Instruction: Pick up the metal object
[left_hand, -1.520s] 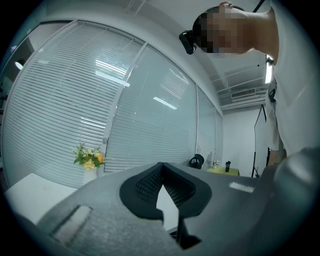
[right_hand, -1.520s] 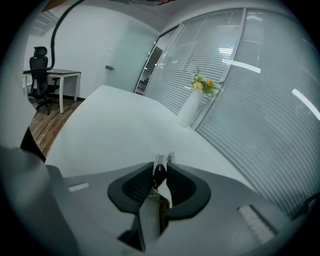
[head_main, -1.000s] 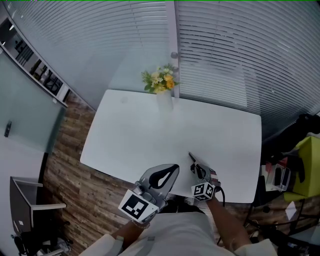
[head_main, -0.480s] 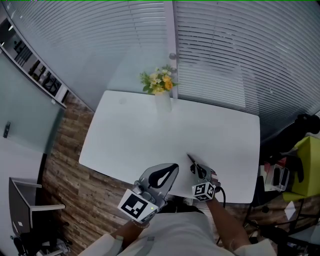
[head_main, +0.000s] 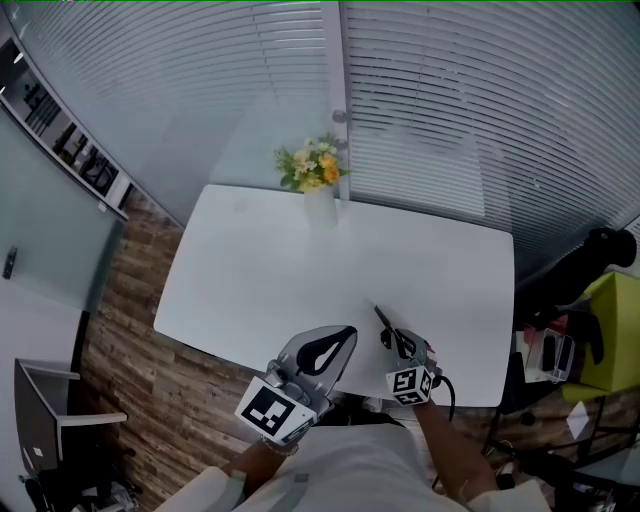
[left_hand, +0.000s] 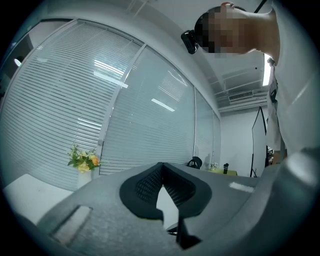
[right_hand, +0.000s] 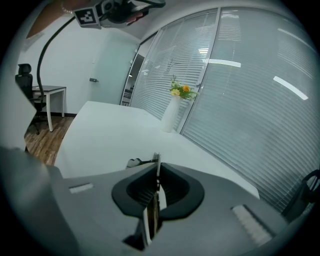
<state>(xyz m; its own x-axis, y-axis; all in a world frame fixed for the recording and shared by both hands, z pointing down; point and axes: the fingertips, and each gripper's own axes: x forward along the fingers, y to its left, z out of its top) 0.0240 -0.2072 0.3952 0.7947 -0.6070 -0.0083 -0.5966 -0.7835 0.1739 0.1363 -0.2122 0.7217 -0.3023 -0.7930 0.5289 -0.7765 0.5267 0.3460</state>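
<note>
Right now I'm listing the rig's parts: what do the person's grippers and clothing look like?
Both the left gripper and right gripper have grey bodies with black ribbed pads lining the jaws. Each carries a white cube printed with black square markers. A black cable loops from the right one. The person wears a light top.

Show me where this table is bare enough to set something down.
Nearly all the table is bare: the whole left half, and the far right corner. Taken: the vase mid far edge, and the near edge around the right gripper clamping the metal object.
</note>
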